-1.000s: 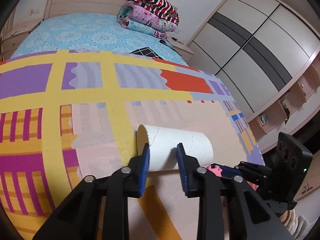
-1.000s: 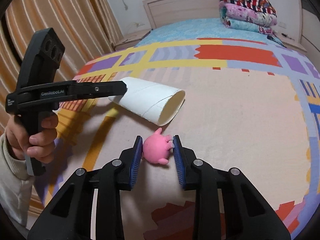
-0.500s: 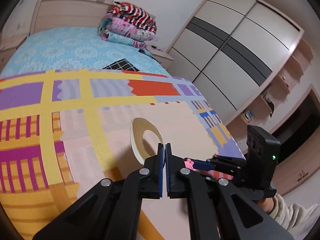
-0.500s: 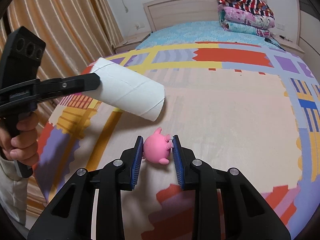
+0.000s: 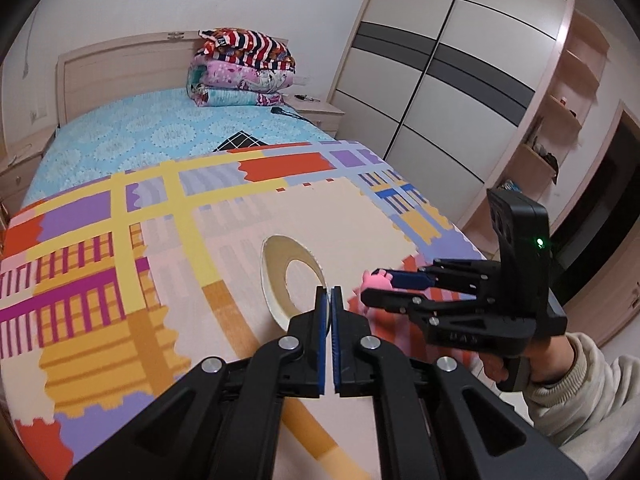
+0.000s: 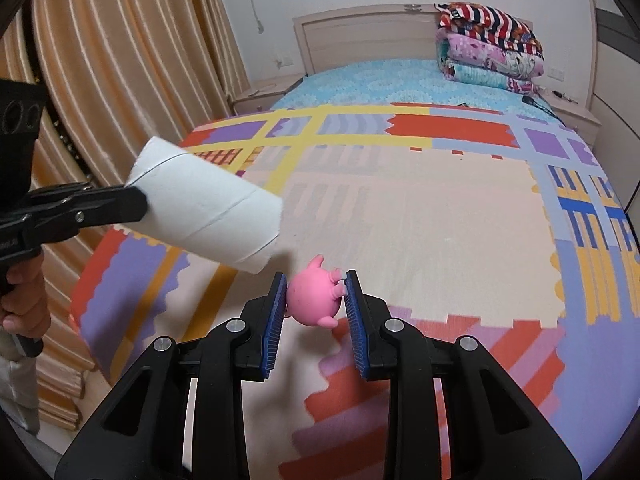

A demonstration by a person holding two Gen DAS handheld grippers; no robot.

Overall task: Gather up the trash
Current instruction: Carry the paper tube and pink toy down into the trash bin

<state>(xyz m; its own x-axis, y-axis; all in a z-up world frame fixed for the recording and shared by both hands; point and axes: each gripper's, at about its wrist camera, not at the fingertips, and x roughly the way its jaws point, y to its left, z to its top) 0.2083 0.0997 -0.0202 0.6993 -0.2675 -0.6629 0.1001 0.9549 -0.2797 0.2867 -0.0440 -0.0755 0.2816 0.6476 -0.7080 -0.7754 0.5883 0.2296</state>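
Left gripper (image 5: 330, 300) pinches the wall of the white cardboard tube (image 6: 208, 210), lifted clear above the near left edge of the patterned bed cover (image 6: 440, 208), right gripper (image 6: 314, 300) clamps the pink toy pig (image 6: 314, 300) aloft beside it, both apparently ready for carrying to disposal.

Tube (image 5: 276, 280) in left wrist view: only open end seen, near rim hidden behind left gripper (image 5: 330, 300) pads
Toy (image 5: 374, 279) there mostly hidden by right gripper (image 5: 384, 286) fingers
Person: only hand (image 5: 516, 364) and sleeve (image 5: 580, 392) in frame, rest cut off at edge
Right wrist view: left gripper body (image 6: 20, 128) cut by left edge
Small items on nightstand (image 5: 316, 106) too small to tell
Shelf (image 5: 540, 152) contents unclear
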